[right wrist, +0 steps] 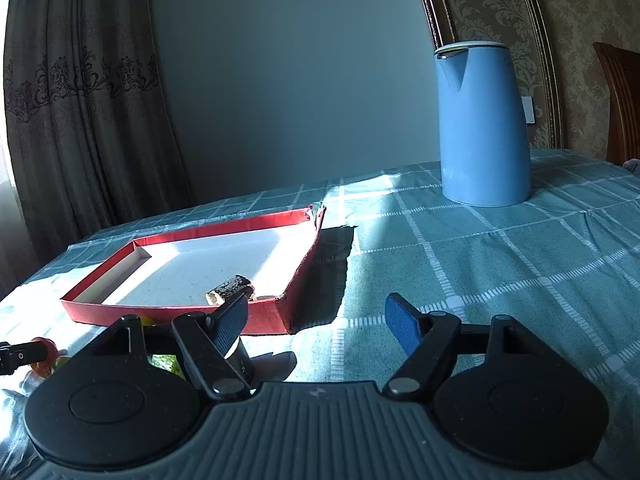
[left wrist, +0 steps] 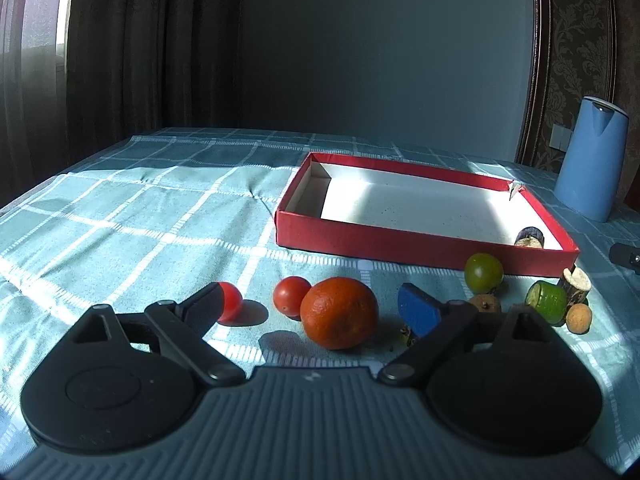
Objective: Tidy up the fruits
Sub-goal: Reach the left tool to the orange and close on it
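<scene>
- The task looks barely begun: the shallow red cardboard box with a white inside [left wrist: 424,246] holds a single dark-barked log-like piece [left wrist: 529,237], lying at its 4 o'clock corner.
- Outside remain a large orange [left wrist: 339,313], two small red tomatoes [left wrist: 291,295], a green round fruit [left wrist: 483,273] and other bits, at 6 o'clock of the box.
- The left gripper [left wrist: 316,306] stands wide around the orange, not pressing.
- The right gripper [right wrist: 316,320] is open, holding nothing.
- A tall blue plastic jug [right wrist: 484,128] stands at 2 o'clock.
</scene>
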The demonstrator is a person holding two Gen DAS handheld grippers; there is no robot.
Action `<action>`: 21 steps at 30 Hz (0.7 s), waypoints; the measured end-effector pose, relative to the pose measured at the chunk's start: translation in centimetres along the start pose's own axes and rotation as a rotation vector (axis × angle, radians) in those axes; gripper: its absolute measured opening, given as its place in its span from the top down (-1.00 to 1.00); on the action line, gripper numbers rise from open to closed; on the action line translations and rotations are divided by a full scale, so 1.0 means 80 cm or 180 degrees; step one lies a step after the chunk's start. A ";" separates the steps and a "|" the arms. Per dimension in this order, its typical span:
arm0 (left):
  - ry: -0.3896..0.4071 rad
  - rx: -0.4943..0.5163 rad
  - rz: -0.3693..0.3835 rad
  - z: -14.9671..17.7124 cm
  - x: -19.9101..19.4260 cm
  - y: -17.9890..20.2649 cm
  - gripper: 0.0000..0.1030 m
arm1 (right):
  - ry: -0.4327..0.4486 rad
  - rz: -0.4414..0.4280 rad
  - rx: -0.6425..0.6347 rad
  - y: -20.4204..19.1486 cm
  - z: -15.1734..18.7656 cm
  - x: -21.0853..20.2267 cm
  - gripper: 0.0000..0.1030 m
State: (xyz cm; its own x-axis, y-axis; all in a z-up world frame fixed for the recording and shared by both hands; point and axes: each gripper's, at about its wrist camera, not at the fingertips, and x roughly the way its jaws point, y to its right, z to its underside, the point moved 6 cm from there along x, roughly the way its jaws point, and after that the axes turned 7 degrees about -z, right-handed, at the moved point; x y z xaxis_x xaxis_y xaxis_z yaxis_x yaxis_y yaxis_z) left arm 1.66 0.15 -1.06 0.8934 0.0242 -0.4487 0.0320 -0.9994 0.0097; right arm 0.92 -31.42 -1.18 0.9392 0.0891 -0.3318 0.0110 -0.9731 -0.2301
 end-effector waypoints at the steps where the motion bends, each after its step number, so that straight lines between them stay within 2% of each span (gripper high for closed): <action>1: 0.0055 0.0013 0.0026 -0.001 -0.004 0.002 -0.80 | -0.0008 0.0032 0.0008 0.001 0.000 0.000 -0.58; 2: 0.0111 0.0032 0.0060 -0.001 -0.007 0.004 -0.80 | -0.0064 0.0061 0.0016 0.003 0.002 0.003 -0.70; 3: 0.0157 0.0058 0.0081 -0.002 -0.010 0.006 -0.80 | -0.0167 0.0107 0.0027 0.005 0.005 0.009 -0.74; 5: 0.0213 0.0123 0.0079 -0.002 -0.014 0.011 -0.80 | -0.0371 0.0211 0.0100 0.012 0.011 0.019 -0.74; 9: 0.0145 0.0180 0.0126 -0.002 -0.009 0.016 -0.78 | -0.0681 0.0281 0.0115 0.015 0.022 0.034 -0.77; 12: 0.0145 0.0204 0.0158 -0.001 -0.010 0.018 -0.70 | -0.0733 0.0264 0.0009 0.008 0.025 0.036 -0.88; 17: 0.0151 0.0164 0.0164 -0.001 -0.011 0.015 -0.65 | -0.0745 0.0243 0.0031 0.008 0.025 0.035 -0.89; 21: 0.0037 0.0220 0.0201 0.001 -0.003 0.019 -0.41 | -0.0752 0.0243 0.0032 0.008 0.025 0.035 -0.90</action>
State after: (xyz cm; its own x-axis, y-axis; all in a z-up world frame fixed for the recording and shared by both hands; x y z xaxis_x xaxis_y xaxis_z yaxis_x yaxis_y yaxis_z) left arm 1.42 -1.37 -1.01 0.8978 -0.0389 -0.4387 -0.0552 -0.9982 -0.0242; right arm 2.87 -31.40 -4.10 0.8307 0.0638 -0.5530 -0.0613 -0.9769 -0.2048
